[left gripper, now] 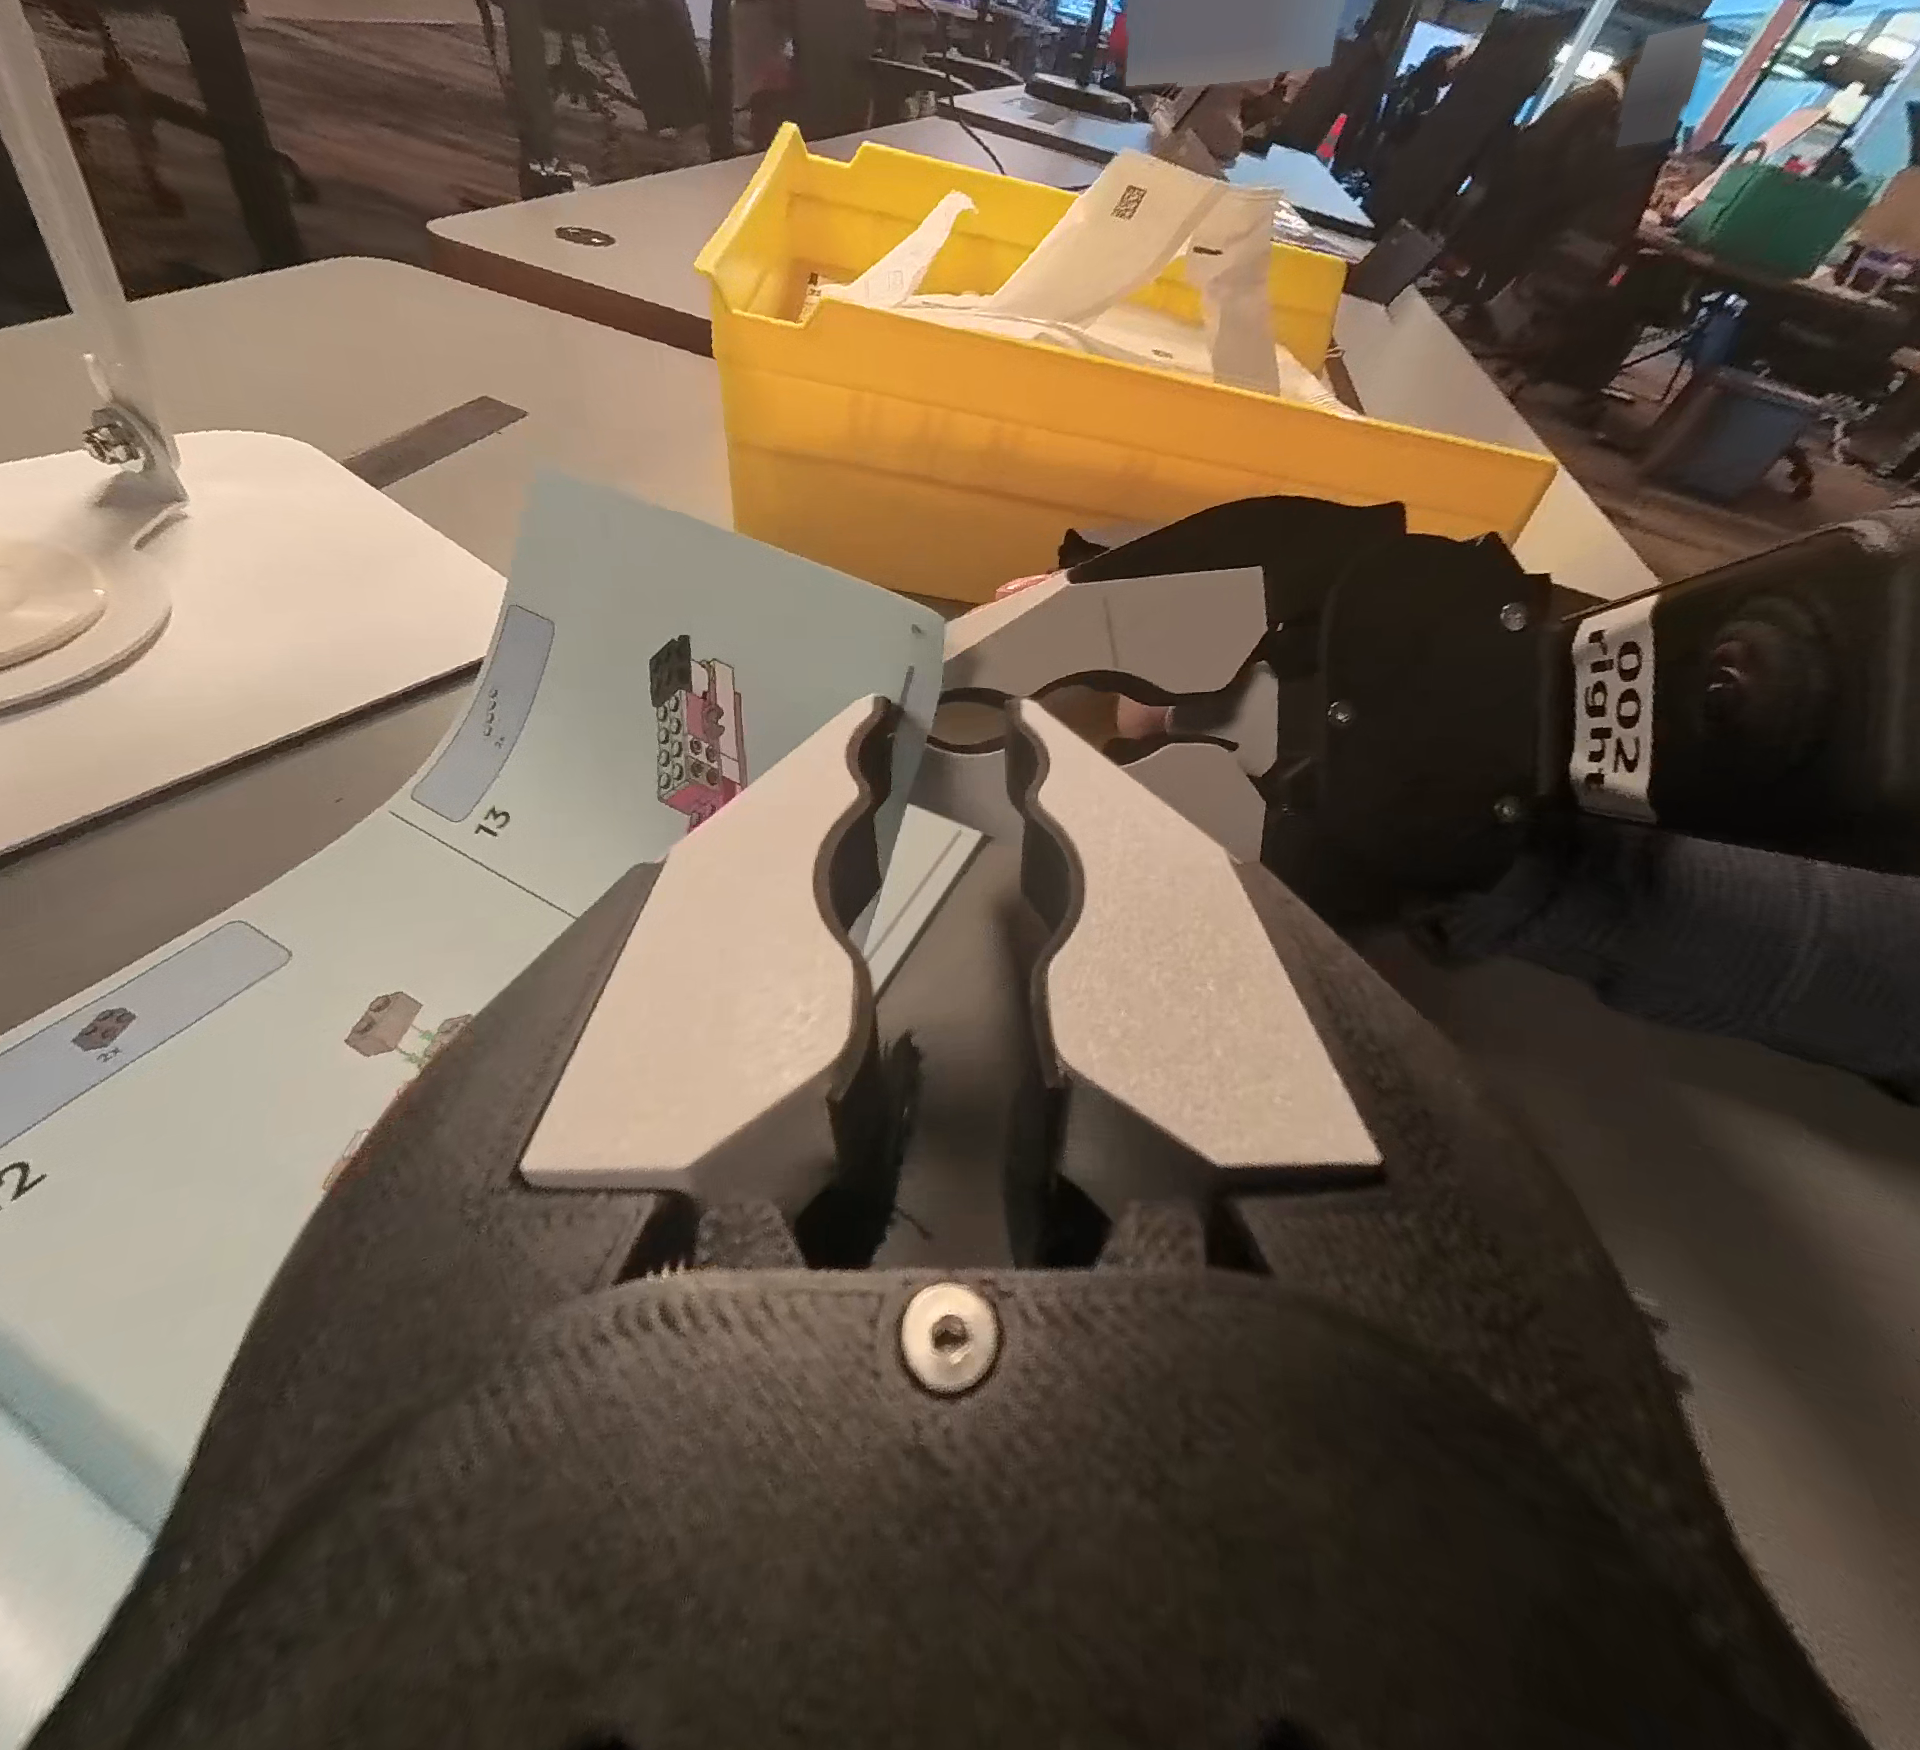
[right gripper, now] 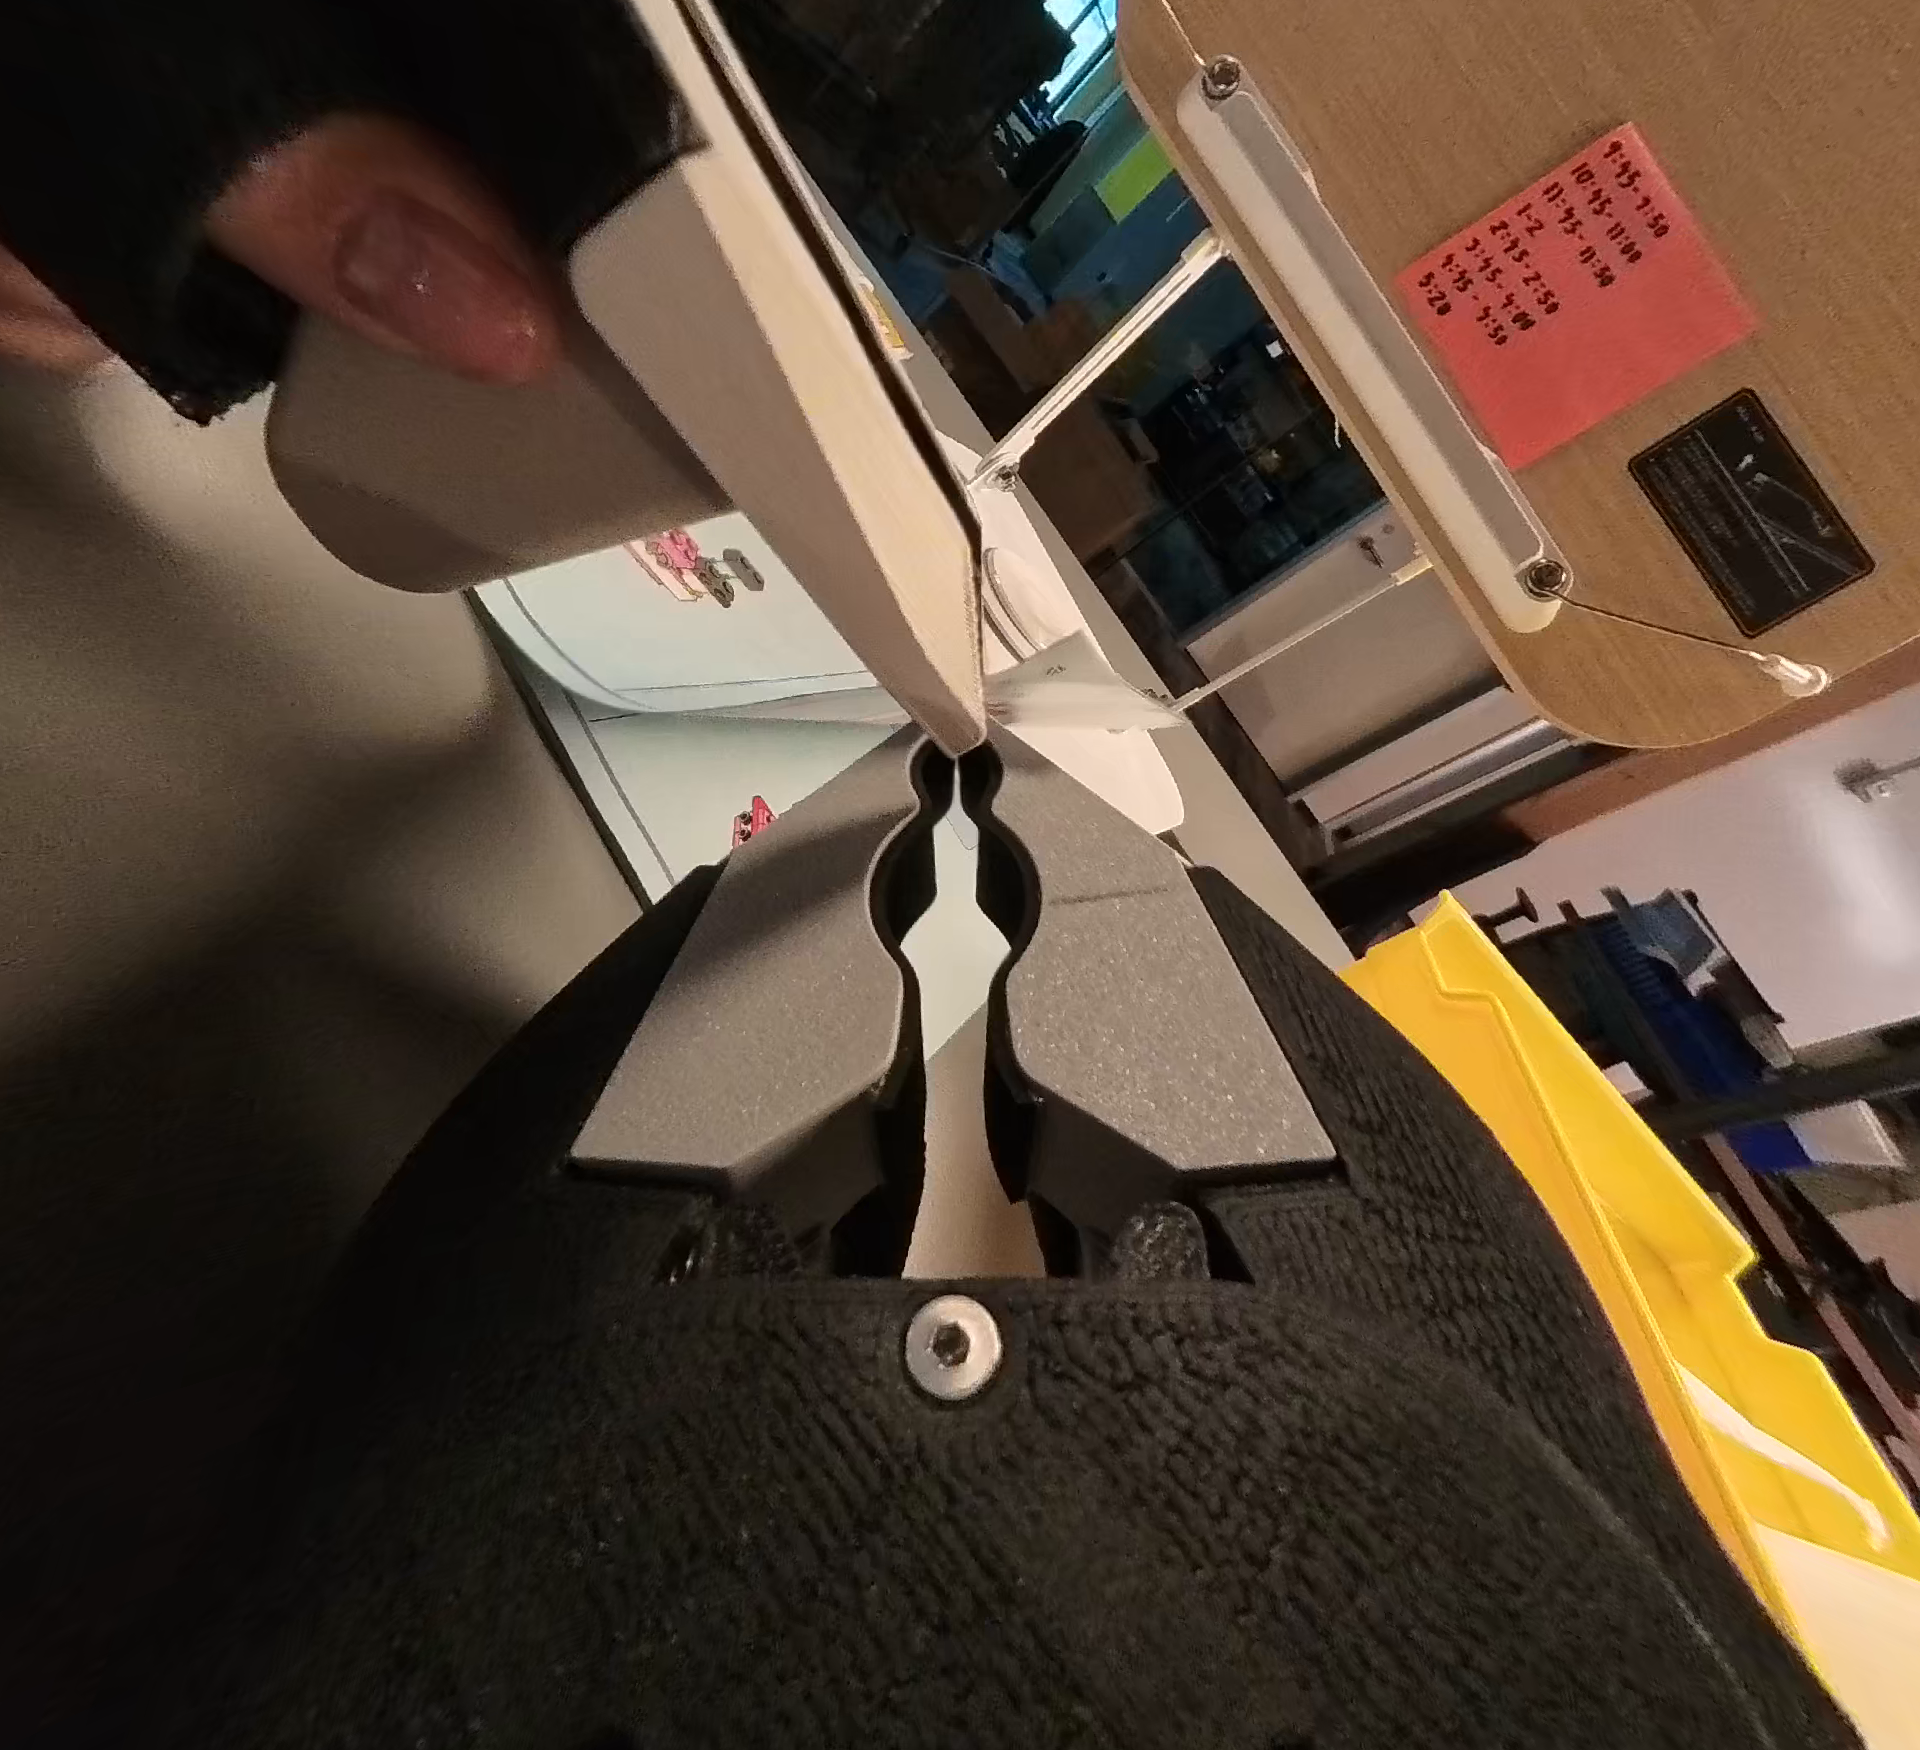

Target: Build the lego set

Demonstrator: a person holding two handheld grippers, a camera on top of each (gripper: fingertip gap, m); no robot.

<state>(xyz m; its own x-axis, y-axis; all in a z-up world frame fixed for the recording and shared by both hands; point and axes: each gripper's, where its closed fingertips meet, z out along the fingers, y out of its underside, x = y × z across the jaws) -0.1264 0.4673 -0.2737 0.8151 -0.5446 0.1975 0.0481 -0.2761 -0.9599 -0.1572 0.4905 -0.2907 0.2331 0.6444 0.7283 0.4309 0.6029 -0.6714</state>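
- Left tongs (left gripper: 951, 724): released, with a clear gap between the two grey fingers (left gripper: 748, 931).
- Thin edge of a lifted page (left gripper: 665, 620) standing inside that gap, close along the left finger, not pinched.
- Right tongs (right gripper: 958, 770): clenched, tips tight together on the top corner of the same page, holding it up in a curl.
- Both pairs of tongs almost tip to tip, right one coming in from the side.
- Fingertip of a person (right gripper: 416, 287) poking out of a black glove on the left tongs' handle; dark sleeve (left gripper: 1662, 952) behind the right one.
- Page part of a light blue booklet (left gripper: 208, 1129) with toy brick pictures, lying open and flat on the grey surface (left gripper: 312, 339).
- Just beyond the booklet: a yellow bin (left gripper: 1039, 474) with white paper bags (left gripper: 1091, 277) sticking out.
- To the left: a white stand base (left gripper: 208, 557) with a clear post.
- Overhead: a wooden board (right gripper: 1558, 38) with a pink note (right gripper: 1574, 298) stuck on it.
- Farther back: a big busy room with more desks, chairs and people, all blurry.
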